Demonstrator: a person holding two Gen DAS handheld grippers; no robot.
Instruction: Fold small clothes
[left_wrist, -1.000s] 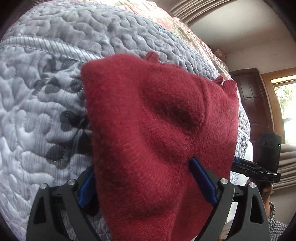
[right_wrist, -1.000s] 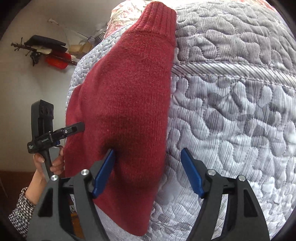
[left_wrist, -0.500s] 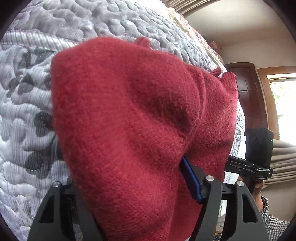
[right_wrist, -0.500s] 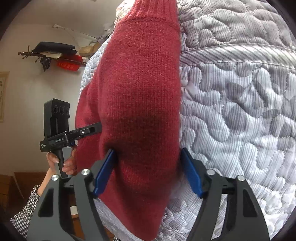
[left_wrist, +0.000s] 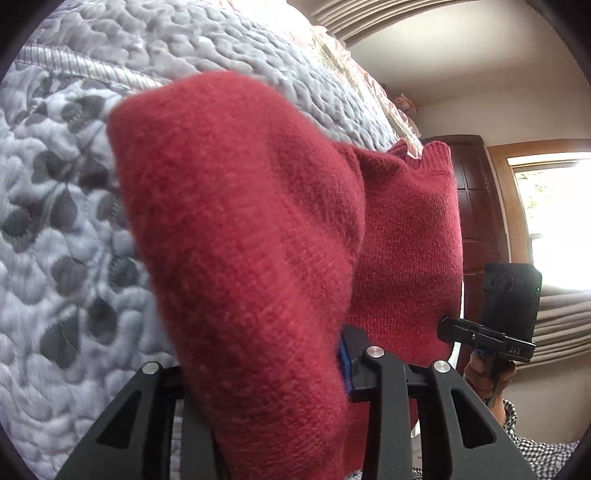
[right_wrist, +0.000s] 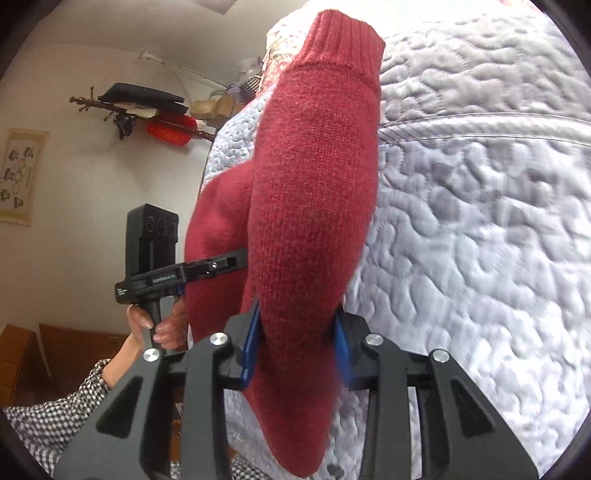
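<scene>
Sweater (right_wrist: 314, 206) clamped over quilted bedspread (right_wrist: 480, 221)

Each matte black plastic claw, the left claw (left_wrist: 295, 363) and the right claw (right_wrist: 295, 343), has blue finger pads (right_wrist: 249, 345), silver screw heads (right_wrist: 373, 339), and the person wears a black-and-white checked sleeve (right_wrist: 48, 417).

A bed carries everything here, covered by a grey quilted bedspread (left_wrist: 74, 229) stitched in wavy lines, with darker leaf shapes on its side panel and a striped piped seam (right_wrist: 480, 133) running along the edge. Lying on it is the red knitted sweater (right_wrist: 314, 192), its ribbed cuff toward the far side. Floral bedding (left_wrist: 369, 88) shows further up the bed.
</scene>
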